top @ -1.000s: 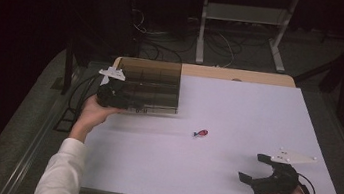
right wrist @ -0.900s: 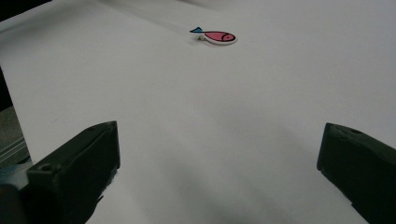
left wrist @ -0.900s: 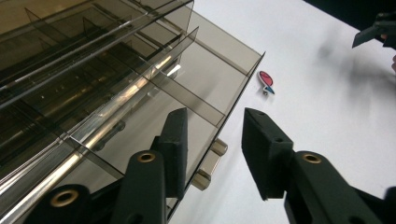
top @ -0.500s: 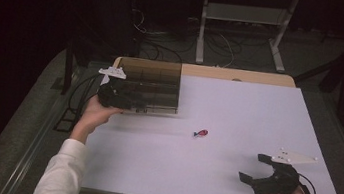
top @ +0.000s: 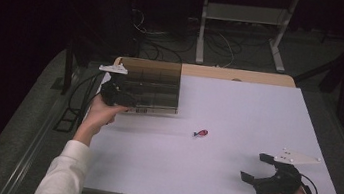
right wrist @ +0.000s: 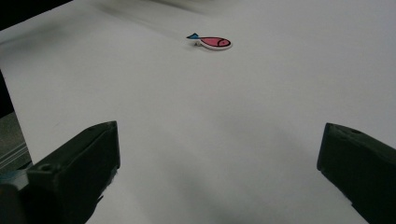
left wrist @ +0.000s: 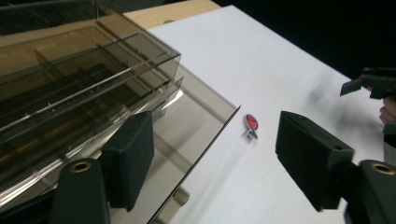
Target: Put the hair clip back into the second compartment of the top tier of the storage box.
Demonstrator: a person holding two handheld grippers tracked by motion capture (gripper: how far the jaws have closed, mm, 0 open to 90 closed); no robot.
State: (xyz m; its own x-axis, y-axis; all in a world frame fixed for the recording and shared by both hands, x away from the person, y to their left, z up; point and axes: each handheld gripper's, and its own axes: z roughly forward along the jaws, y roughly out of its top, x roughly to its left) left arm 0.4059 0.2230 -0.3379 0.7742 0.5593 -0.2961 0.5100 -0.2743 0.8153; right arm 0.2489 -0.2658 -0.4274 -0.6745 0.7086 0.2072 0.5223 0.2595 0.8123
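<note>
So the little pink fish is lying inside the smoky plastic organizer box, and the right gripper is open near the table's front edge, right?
Not quite: the pink fish lies on the bare white table, apart from the organizer box, as the high view shows. The right gripper is indeed open near the front edge.

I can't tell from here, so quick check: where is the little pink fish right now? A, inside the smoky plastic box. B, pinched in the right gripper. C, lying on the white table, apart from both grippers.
C: the pink fish lies alone on the white table, beside the box.
</note>
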